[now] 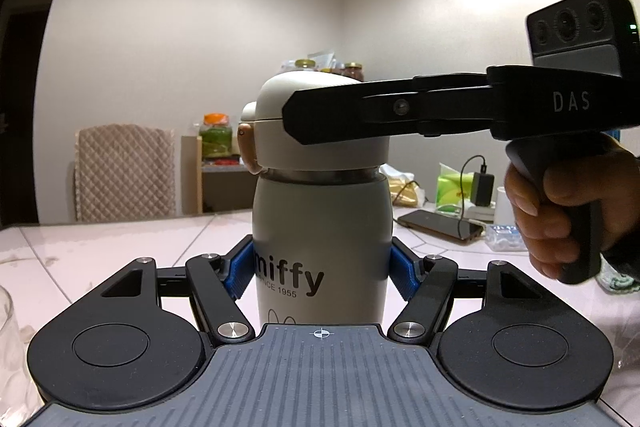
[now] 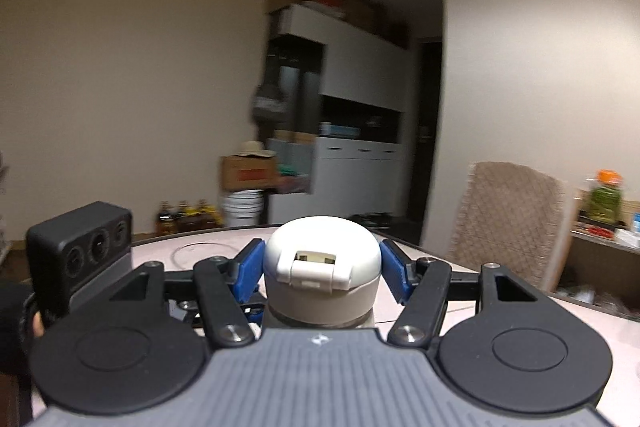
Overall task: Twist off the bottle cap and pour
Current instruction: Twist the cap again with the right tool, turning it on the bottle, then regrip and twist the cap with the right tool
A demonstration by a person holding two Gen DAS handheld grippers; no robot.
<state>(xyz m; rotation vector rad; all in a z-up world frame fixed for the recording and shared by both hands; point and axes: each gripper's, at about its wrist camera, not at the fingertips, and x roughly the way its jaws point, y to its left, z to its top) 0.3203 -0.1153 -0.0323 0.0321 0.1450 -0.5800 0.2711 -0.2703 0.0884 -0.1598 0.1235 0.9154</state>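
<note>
A grey "miffy" bottle [image 1: 320, 227] stands upright on the pale table [image 1: 120, 247]. My left gripper [image 1: 322, 267] is shut on the bottle's body, its blue pads pressed to both sides. The bottle's rounded white cap [image 1: 288, 99] has a flip lid and a tan loop at its left. My right gripper [image 1: 304, 115] comes in from the right at cap height. In the right wrist view the right gripper [image 2: 322, 269] has its blue pads against both sides of the cap [image 2: 320, 267], shut on it. A thin dark gap shows between cap and body.
A clear glass [image 1: 8, 339] stands at the left edge. A phone [image 1: 440, 225], charger, tissue pack and small bottles lie at the back right. A padded chair [image 1: 124, 171] and a shelf with jars stand behind the table. The left gripper's camera block [image 2: 80, 247] shows at left.
</note>
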